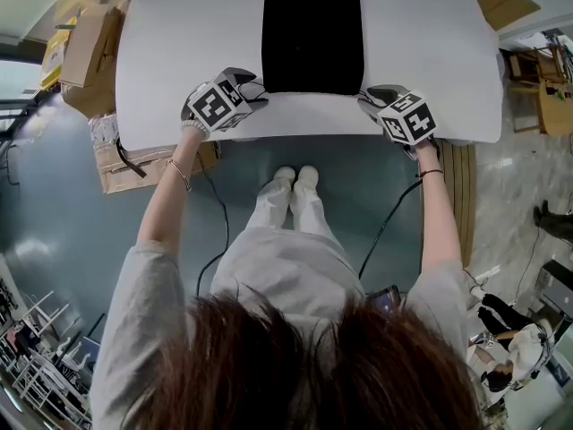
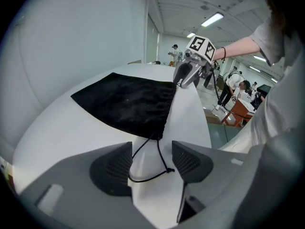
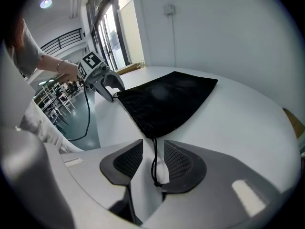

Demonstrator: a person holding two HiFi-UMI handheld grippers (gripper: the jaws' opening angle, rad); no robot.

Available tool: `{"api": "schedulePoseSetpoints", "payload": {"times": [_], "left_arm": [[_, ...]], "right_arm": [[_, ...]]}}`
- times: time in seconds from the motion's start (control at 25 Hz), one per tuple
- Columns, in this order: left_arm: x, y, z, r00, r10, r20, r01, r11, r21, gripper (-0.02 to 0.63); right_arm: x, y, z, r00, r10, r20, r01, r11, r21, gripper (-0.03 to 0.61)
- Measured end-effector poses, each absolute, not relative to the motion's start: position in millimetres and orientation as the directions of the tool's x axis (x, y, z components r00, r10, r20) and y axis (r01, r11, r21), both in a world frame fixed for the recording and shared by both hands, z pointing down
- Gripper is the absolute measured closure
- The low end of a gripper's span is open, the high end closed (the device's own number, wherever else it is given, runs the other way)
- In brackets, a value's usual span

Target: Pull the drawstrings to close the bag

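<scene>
A flat black drawstring bag (image 1: 312, 34) lies on the white table (image 1: 179, 52), its mouth toward the near edge. My left gripper (image 1: 258, 92) sits at the bag's near left corner and my right gripper (image 1: 369, 98) at the near right corner. In the left gripper view the left gripper (image 2: 151, 159) is open, with a loop of black drawstring (image 2: 162, 161) lying on the table between its pads. In the right gripper view the right gripper (image 3: 153, 159) is open too; the other drawstring (image 3: 155, 161) runs down the gap, untouched by the pads.
Both grippers are close to the table's near edge (image 1: 304, 137). Cardboard boxes (image 1: 89, 47) stand on the floor left of the table, wooden furniture (image 1: 537, 88) to the right. Gripper cables (image 1: 394, 213) hang down to the floor beside my legs.
</scene>
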State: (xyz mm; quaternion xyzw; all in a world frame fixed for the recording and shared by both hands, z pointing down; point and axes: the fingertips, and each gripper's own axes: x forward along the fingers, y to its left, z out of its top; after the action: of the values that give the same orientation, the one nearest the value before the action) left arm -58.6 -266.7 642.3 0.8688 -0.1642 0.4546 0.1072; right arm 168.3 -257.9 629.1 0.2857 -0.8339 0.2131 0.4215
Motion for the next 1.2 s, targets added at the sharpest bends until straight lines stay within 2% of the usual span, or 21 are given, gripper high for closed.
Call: {"api": "schedulePoseSetpoints", "payload": {"times": [0.44, 0.68, 0.8, 1.2], "left_arm": [[-63, -264, 646, 0.507, -0.162, 0.846, -0.406, -0.911, 0.069, 0.459], [-61, -258, 647, 0.498, -0.156, 0.853, -0.402, -0.913, 0.067, 0.520], [-57, -253, 644, 0.494, -0.144, 0.857, -0.390, -0.918, 0.070, 0.570], [-62, -256, 652, 0.504, -0.154, 0.850, -0.503, -0.852, 0.145, 0.603]], "right_arm": [[170, -261, 638, -0.454, -0.262, 0.851, -0.648, 0.753, -0.114, 0.462], [172, -264, 639, -0.393, -0.288, 0.873, -0.630, 0.776, -0.027, 0.537], [172, -264, 639, -0.373, -0.295, 0.880, -0.618, 0.786, 0.002, 0.545], [172, -266, 641, -0.353, -0.295, 0.888, -0.627, 0.779, 0.009, 0.558]]}}
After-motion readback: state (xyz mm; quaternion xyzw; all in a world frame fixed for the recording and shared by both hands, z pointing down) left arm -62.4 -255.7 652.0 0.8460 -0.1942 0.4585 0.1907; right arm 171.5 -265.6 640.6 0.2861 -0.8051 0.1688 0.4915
